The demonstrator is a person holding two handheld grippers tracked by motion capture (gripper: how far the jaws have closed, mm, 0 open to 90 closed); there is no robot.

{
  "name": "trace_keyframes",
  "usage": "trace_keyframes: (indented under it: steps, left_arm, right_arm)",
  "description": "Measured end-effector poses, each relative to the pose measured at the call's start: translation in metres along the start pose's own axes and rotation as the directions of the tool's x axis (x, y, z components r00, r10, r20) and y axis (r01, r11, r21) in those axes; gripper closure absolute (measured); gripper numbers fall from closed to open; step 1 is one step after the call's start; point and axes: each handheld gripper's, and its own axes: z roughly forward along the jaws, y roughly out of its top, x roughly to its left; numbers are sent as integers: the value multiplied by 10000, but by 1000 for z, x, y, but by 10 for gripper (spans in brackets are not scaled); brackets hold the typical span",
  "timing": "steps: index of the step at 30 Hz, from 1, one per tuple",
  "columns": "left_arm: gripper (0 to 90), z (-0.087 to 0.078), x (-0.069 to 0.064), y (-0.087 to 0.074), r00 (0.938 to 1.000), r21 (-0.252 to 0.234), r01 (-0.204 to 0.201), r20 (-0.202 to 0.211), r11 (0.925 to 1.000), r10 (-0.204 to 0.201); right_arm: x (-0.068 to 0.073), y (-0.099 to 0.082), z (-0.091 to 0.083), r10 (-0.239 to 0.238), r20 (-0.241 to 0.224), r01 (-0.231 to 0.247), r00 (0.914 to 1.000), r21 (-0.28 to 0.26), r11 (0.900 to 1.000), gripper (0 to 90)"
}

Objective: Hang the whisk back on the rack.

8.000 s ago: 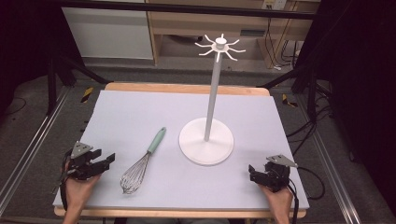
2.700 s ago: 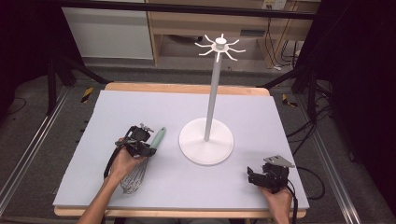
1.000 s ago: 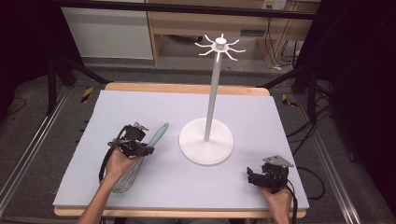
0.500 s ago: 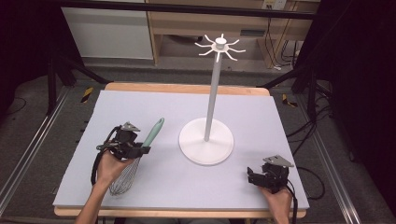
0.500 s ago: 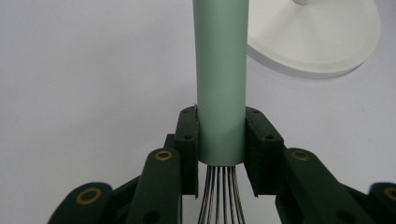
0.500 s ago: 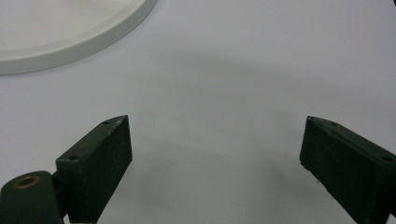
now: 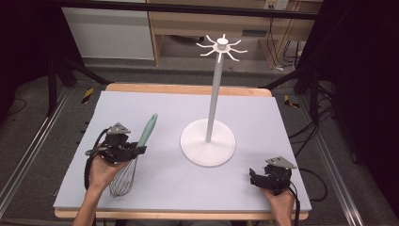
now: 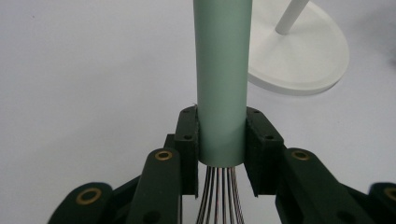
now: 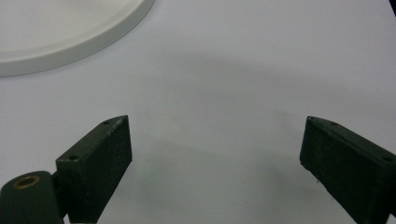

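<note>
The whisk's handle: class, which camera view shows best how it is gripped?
The left gripper view: both jaws of the left gripper press the green handle just above the wires. The high view shows the whole whisk from afar. The right gripper view shows bare table.

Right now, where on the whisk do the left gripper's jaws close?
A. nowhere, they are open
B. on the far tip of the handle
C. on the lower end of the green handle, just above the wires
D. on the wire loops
C: in the left gripper view, the left gripper clamps the whisk at the handle's base, wires emerging just below.
</note>
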Motion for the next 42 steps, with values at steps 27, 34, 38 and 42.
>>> trace_keyframes:
  steps: [27,34,38,42]
  left_arm:
    - [685,-27,-19,2,9963,-2427,-851,-333,9664,794]
    - [685,-31,-26,7,9955,-2897,-945,-293,9524,898]
    - [685,-35,-30,12,9945,-3137,-1040,-231,9438,1019]
    - [685,-36,-31,14,9941,-3351,-1063,-148,9362,1076]
  right_arm:
    - [0,0,1,59,11,-59,10000,26,10000,97]
    - [-2,0,1,12,1,-12,10000,-18,10000,97]
    - [-2,1,1,2,28,-2,10000,2,10000,97]
    - [-2,1,1,-33,59,33,10000,-6,10000,97]
